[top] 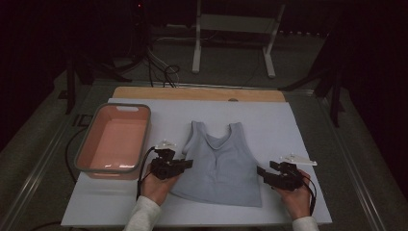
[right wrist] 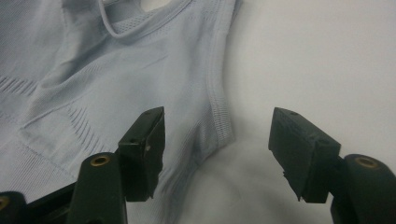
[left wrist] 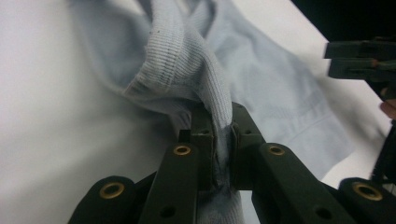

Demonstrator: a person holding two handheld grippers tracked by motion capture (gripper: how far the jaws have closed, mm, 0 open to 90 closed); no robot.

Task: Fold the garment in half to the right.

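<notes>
— Two grippers at the tank top point(top: 220, 166); where does it lie?
— Flat on the white board point(top: 293, 125), just right of the pink tub point(top: 115, 139).
— And the left gripper point(left wrist: 223, 135)?
— Pinching a raised fold at the top's left edge.
— The right gripper point(right wrist: 217, 140)?
— Spread wide at the top's right edge, one jaw over the cloth, gripping nothing.

Tank top point(left wrist: 187, 60) fold pinched between left gripper point(left wrist: 219, 135) pads, clamped stretch hidden. Hem cut off at right gripper view's left edge (lower corner too). Background beyond table dark, indistinct.
</notes>
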